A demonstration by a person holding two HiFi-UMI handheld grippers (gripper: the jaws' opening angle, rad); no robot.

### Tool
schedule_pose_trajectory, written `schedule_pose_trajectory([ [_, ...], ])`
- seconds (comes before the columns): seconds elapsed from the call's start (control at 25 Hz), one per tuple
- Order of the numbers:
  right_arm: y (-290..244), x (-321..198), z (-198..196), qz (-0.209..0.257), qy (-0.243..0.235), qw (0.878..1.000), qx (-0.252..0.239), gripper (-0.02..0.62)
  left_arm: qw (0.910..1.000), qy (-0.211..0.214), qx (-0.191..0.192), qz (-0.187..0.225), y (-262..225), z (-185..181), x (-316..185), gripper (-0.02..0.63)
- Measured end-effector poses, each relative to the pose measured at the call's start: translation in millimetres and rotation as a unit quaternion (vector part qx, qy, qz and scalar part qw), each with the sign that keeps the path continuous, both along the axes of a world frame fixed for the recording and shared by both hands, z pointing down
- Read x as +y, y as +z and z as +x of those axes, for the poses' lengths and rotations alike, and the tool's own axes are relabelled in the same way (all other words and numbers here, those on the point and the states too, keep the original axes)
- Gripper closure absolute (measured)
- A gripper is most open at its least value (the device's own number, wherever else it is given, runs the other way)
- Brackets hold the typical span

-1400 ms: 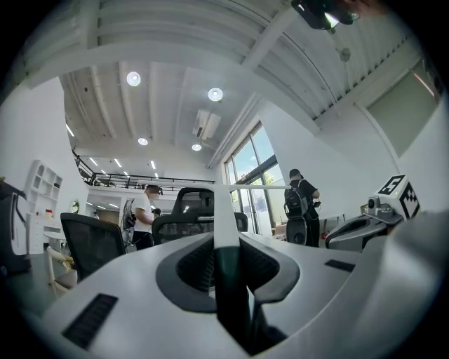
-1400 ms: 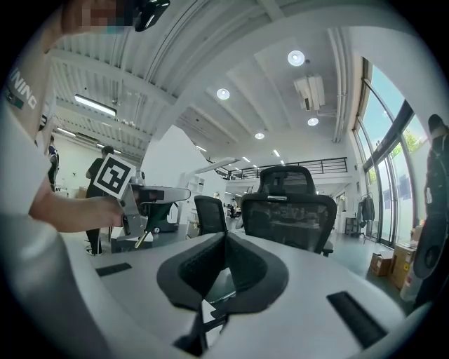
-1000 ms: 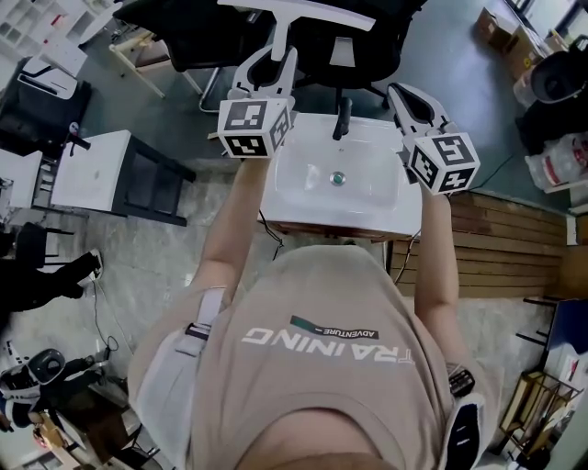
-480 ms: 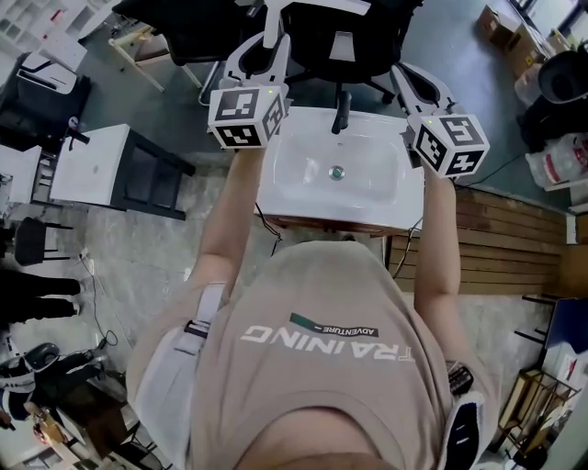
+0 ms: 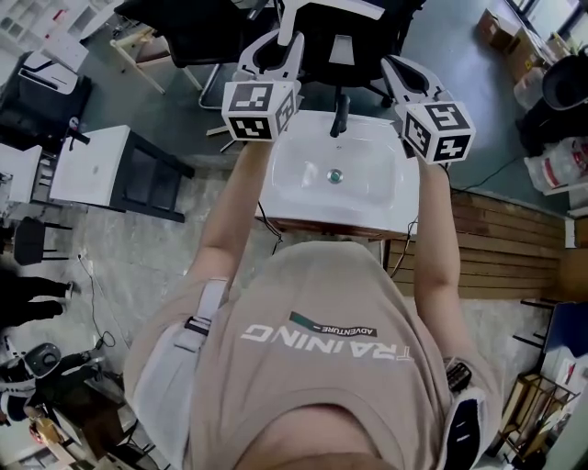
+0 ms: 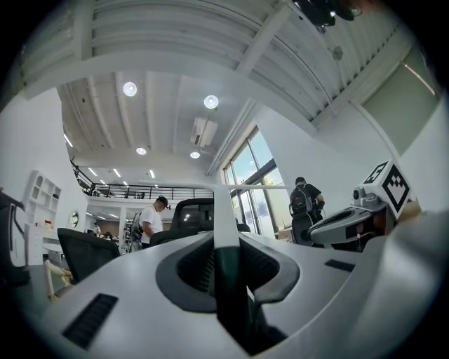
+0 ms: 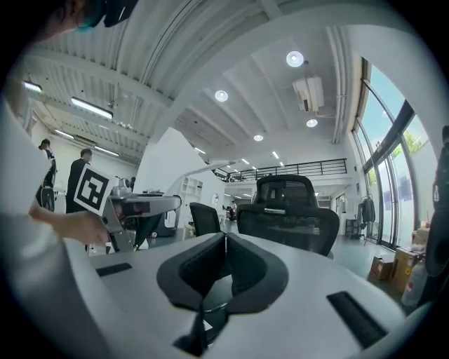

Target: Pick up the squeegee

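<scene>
A white squeegee (image 5: 323,7) sticks out past the far side of the sink, its handle clamped in my left gripper (image 5: 278,41). In the left gripper view the thin handle (image 6: 226,210) runs up between the jaws to the crossbar. My right gripper (image 5: 397,69) hovers over the sink's right rim, beside the left one. In the right gripper view, the right gripper (image 7: 224,242) has its pads meeting with nothing between them. The left gripper (image 7: 140,207) shows at that view's left.
Below both grippers is a white sink (image 5: 294,197) with a drain (image 5: 334,174) and a black faucet (image 5: 342,115). A black office chair (image 5: 340,46) stands just beyond it. A white side table (image 5: 87,165) is at the left, wooden slats (image 5: 505,248) at the right.
The right gripper has lifted a little and moved farther over the sink's back rim. The left gripper keeps its hold on the squeegee in nearly the same place.
</scene>
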State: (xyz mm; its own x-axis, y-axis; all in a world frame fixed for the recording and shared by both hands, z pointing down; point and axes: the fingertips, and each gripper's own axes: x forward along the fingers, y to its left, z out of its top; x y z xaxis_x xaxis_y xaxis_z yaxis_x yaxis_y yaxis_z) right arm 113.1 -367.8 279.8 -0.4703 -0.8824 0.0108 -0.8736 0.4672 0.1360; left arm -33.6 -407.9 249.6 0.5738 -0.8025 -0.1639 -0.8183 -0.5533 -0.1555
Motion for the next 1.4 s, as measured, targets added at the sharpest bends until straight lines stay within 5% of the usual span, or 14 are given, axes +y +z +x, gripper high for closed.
schedule_pose_trajectory([
  [0.84, -60, -27, 13, 0.036, 0.008, 0.999, -0.016, 0.561, 0.9992, 0.034, -0.013, 0.016, -29, 51, -27, 0.522],
  [1.4, -60, -30, 1, 0.032, -0.003, 0.999, -0.021, 0.561, 0.9997, 0.02, -0.011, 0.009, -28, 37, -36, 0.522],
])
